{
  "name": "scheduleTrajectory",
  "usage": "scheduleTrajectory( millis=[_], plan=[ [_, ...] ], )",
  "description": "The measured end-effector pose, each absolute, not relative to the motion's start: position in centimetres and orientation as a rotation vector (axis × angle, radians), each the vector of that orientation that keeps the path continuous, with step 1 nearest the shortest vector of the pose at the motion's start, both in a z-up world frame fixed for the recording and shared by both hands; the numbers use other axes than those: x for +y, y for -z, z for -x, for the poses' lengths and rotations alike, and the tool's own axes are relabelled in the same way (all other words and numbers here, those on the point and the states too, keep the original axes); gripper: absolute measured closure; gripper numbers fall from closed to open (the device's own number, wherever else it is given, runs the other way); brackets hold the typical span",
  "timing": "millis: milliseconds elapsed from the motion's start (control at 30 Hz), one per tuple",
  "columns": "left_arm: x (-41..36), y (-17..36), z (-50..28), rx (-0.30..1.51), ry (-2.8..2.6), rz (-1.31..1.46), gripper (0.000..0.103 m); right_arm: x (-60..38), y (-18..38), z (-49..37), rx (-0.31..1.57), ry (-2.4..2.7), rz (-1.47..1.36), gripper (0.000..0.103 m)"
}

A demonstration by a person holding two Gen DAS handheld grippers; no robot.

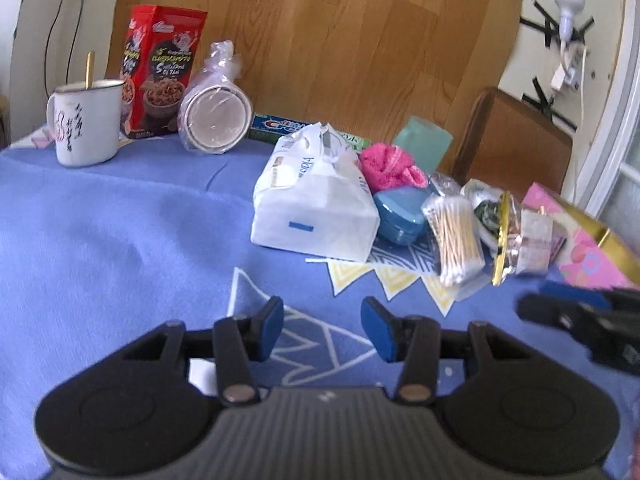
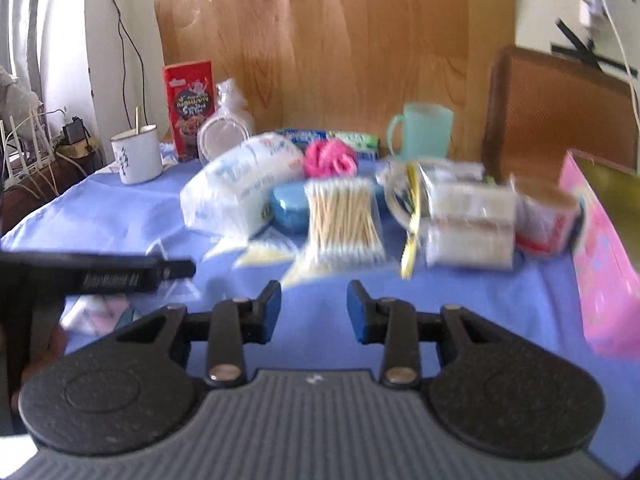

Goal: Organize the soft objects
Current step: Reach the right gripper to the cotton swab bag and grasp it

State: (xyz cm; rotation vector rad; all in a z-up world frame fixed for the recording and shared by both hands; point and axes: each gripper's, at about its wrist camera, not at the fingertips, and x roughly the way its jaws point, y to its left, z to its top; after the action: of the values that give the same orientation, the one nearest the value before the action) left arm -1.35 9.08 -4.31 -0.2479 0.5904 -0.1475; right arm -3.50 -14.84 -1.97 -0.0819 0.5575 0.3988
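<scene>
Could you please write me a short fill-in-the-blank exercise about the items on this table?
1. The fluffy towel behind the blue case is ____ in colour.
2. The stick stands in the white ____ at the table's far left.
3. The bag of cotton swabs lies right of the blue ____.
4. Both the left gripper and the right gripper hold ____.

Missing words: pink; mug; case; nothing

Soft daylight fills both views, brightest at a window edge on the left wrist view's right side. Shadows on the blue tabletop are faint. The right wrist view is motion-blurred, smearing the cotton swabs. Fisheye bending curves the wooden panel, with dark corners.
</scene>
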Motion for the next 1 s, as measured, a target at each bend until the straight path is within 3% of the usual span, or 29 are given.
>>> scheduleTrajectory(
  millis=[200, 267, 367, 433, 500, 533, 667, 800, 900, 1000],
  plan=[
    [9.8, 4.5, 1.3, 0.585, 0.164, 0.29, 0.059, -13.9, 2.1, -0.9, 0.571, -0.385, 0.068, 0.059],
    [9.5, 4.5, 1.3, 0.586, 0.161, 0.274, 0.057, -13.7, 2.3, -2.0, 0.572, -0.361, 0.06, 0.041],
    [9.5, 4.5, 1.3, 0.585, 0.161, 0.273, 0.057, -13.6, 3.0, -3.8, 0.585, -0.326, 0.063, 0.027],
    [9.5, 4.6, 1.3, 0.585, 0.162, 0.275, 0.056, -13.6, 3.7, -5.0, 0.608, -0.312, 0.066, 0.024],
    [9.5, 4.6, 1.3, 0.585, 0.164, 0.275, 0.056, -13.8, 4.5, -5.9, 0.663, -0.327, 0.058, 0.026],
    [9.5, 4.5, 1.3, 0.585, 0.164, 0.276, 0.056, -13.9, 5.0, -6.0, 0.691, -0.335, 0.059, 0.04],
    [9.7, 4.5, 1.3, 0.585, 0.172, 0.29, 0.056, -14.6, 4.1, -3.0, 0.67, -0.387, 0.061, 0.051],
    [10.0, 4.5, 1.3, 0.587, 0.184, 0.308, 0.054, -15.5, 2.8, 2.6, 0.657, -0.433, 0.218, 0.051],
    [9.7, 4.3, 1.3, 0.593, 0.201, 0.298, 0.043, -16.6, 3.0, 6.2, 0.681, -0.456, 0.379, 0.05],
    [8.7, 3.9, 1.4, 0.613, 0.223, 0.295, 0.04, -17.9, 3.4, 8.5, 0.646, -0.391, 0.449, 0.032]
  ],
)
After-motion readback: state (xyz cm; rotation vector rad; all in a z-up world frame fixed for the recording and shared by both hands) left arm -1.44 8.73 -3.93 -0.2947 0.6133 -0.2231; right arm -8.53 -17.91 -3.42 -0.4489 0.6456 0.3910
